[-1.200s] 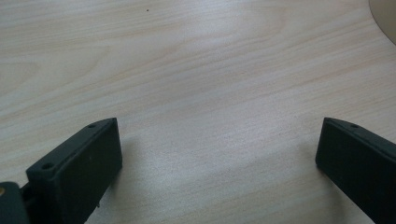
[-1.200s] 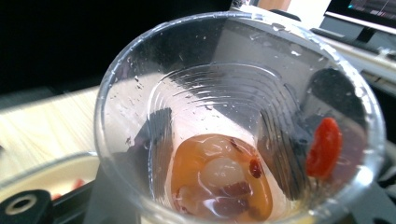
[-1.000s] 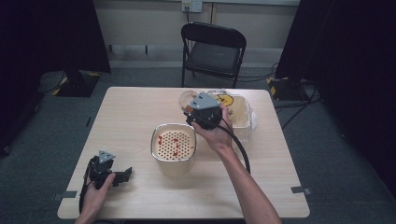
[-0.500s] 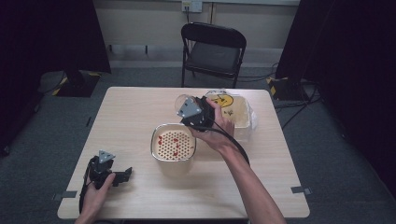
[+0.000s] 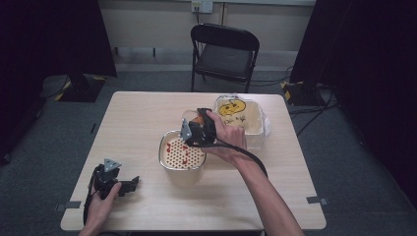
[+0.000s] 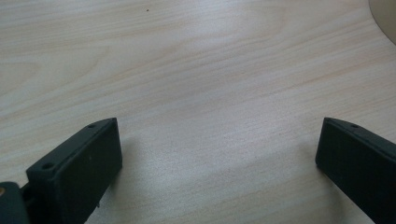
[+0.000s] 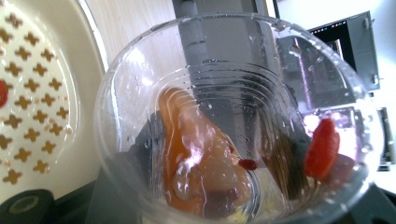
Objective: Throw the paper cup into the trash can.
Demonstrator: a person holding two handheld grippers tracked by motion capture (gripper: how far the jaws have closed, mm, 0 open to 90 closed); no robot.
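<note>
Your right gripper (image 5: 193,129) is clamped on a clear plastic cup (image 7: 238,121), holding it tipped on its side at the far right edge of the cream strainer bowl (image 5: 183,157), which stands near the middle of the table (image 5: 147,113). In the right gripper view, you look straight into the cup's mouth: orange liquid with a pale, soft lump sits low in the cup, a small dark-red berry lies beside it, and a larger red piece clings to the wall at the right. The bowl's perforated insert (image 7: 28,93), with cross-shaped holes, shows at the left of that view, with a red piece on it. In the high view, several red pieces lie scattered on the insert.

Your left gripper (image 5: 129,185) rests on the near left part of the table, jaws spread wide with nothing between them; in the left gripper view only bare wood grain lies between the jaws.

A clear container (image 5: 243,118) with a yellow printed label stands on the far right part of the table, just beyond your right hand (image 5: 227,137). A black folding chair (image 5: 223,54) stands beyond the table's far edge.
</note>
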